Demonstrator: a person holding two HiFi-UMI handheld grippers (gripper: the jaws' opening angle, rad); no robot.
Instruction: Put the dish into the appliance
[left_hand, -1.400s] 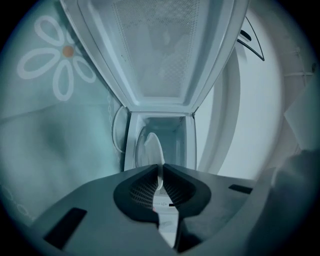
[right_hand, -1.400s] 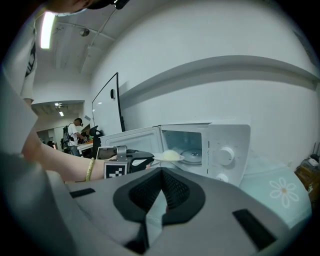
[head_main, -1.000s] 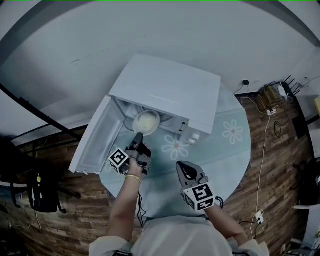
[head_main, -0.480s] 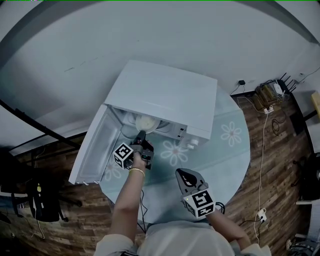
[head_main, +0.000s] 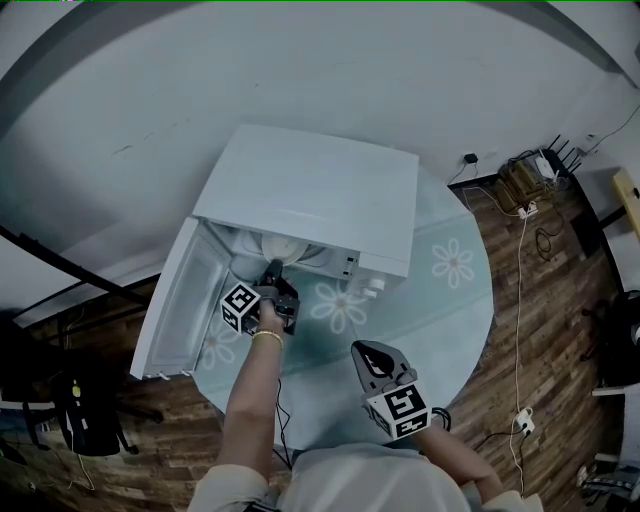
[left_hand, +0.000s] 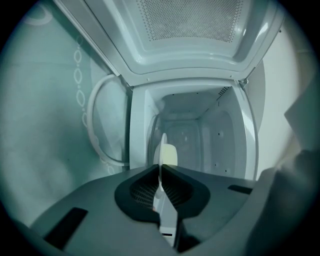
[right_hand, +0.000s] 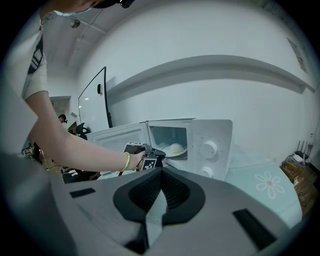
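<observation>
The white microwave (head_main: 320, 195) stands on the round table with its door (head_main: 180, 305) swung open to the left. My left gripper (head_main: 272, 272) is at the cavity mouth, and its jaws are closing on the rim of the pale dish (head_main: 282, 247). In the left gripper view the dish (left_hand: 167, 154) stands edge-on between the pads, which press on it, just inside the cavity (left_hand: 205, 135). My right gripper (head_main: 370, 357) hovers shut and empty near the table's front edge. The right gripper view shows the dish (right_hand: 175, 148) inside the microwave (right_hand: 212, 142).
A pale tablecloth with flower prints (head_main: 452, 265) covers the round table. Cables and a power strip (head_main: 522, 185) lie on the wooden floor at the right. A dark stand (head_main: 80, 400) is at the left, and white wall lies behind the microwave.
My left gripper has pushed forward with the dish, from in front of the opening to inside the cavity. The right gripper has stayed in place.
</observation>
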